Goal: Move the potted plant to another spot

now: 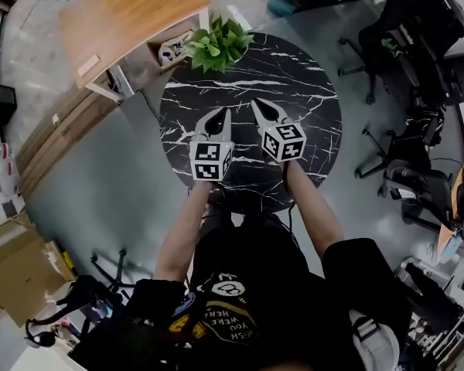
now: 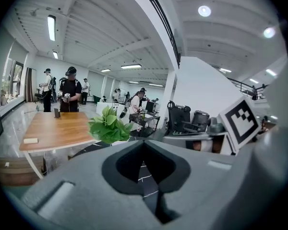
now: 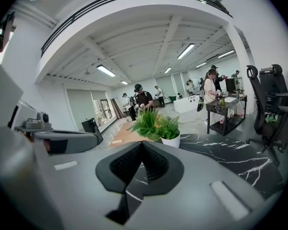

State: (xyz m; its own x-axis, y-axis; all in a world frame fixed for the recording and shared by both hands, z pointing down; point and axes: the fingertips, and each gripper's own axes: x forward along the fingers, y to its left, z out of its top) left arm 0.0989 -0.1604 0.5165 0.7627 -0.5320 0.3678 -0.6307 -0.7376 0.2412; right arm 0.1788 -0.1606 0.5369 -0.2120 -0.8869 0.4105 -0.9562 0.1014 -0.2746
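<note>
The potted plant, green leaves in a white pot, stands at the far left edge of the round black marble table. Both grippers hover side by side over the table's middle, well short of the plant. My left gripper is shut with nothing in it, and my right gripper is shut and empty too. In the left gripper view the plant shows just left of the closed tips of the left gripper. In the right gripper view the plant sits straight ahead above the right gripper.
A wooden desk stands right behind the plant, touching the table's far left side. Black office chairs crowd the right. Cardboard boxes lie at the lower left. People stand far off, and a black cart is beyond the table.
</note>
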